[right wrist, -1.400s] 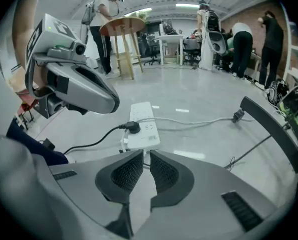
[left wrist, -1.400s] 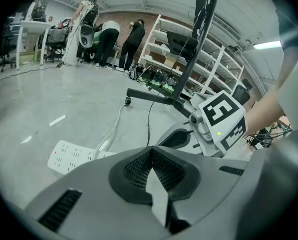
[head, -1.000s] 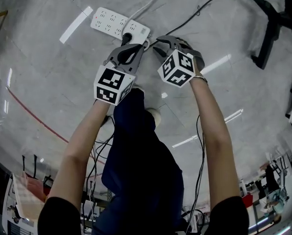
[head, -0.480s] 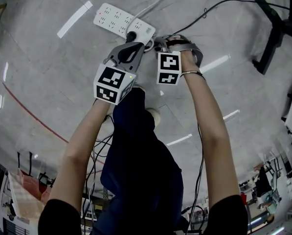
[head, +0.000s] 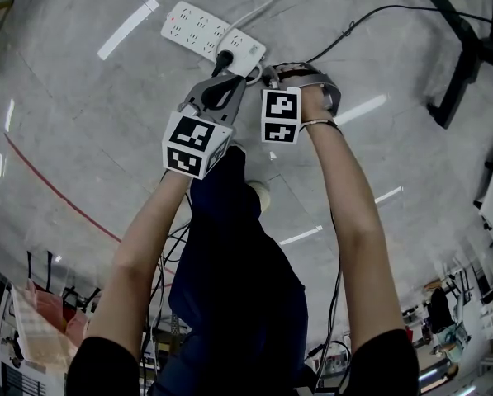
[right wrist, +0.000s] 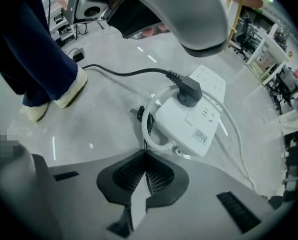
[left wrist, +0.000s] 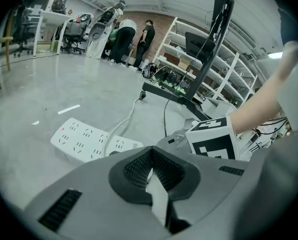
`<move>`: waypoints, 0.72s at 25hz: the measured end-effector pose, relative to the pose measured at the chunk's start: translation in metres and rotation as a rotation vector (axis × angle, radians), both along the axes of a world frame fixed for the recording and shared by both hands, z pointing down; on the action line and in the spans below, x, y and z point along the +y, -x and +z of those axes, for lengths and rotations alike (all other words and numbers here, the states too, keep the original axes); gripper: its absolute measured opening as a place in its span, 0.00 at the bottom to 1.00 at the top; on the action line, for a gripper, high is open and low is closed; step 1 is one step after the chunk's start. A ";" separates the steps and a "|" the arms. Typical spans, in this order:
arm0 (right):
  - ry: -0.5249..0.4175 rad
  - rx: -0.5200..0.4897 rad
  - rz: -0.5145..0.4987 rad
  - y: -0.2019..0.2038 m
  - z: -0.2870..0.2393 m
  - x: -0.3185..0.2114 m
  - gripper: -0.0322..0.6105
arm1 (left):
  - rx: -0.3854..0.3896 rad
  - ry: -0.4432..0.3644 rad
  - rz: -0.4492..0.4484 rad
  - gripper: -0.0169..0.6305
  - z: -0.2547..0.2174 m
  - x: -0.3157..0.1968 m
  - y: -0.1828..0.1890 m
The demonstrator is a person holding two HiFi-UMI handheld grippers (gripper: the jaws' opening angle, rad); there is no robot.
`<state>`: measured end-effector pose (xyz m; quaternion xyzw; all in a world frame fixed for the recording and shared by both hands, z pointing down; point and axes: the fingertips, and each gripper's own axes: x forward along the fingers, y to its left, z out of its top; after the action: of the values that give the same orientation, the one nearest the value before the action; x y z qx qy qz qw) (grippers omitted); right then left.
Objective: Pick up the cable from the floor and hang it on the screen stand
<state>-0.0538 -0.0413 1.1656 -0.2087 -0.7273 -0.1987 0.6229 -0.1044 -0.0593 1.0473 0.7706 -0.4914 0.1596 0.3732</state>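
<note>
Cable (right wrist: 141, 115) end lies on the floor just beside the power strip (right wrist: 188, 121), and our right gripper (right wrist: 144, 152) is on it: jaws pressed together, thin black wire seemingly pinched at their tip. Our left gripper (left wrist: 149, 171), over the power strip, is clenched on nothing. The wire trails from the power strip toward the black stand (head: 457, 64), so the lift looks like the right's.

White multi-socket power strip (head: 198, 28)

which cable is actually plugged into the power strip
The thick black cable, its plug in the power strip. The white cord only loops round it; the thin cable ends in a loose connector.
</note>
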 end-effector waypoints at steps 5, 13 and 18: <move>0.023 -0.008 0.031 -0.004 -0.001 0.009 0.09 | -0.009 -0.005 0.012 0.04 -0.004 0.001 0.000; 0.048 -0.014 0.034 -0.019 -0.006 0.025 0.09 | -0.022 0.001 0.051 0.04 -0.004 0.003 -0.011; 0.043 -0.024 0.090 -0.034 -0.022 0.031 0.09 | -0.024 0.012 0.062 0.04 -0.019 0.008 -0.018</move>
<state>-0.0194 -0.0100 1.1434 -0.1868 -0.7475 -0.1574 0.6177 -0.0866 -0.0509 1.0280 0.7811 -0.4708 0.1832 0.3670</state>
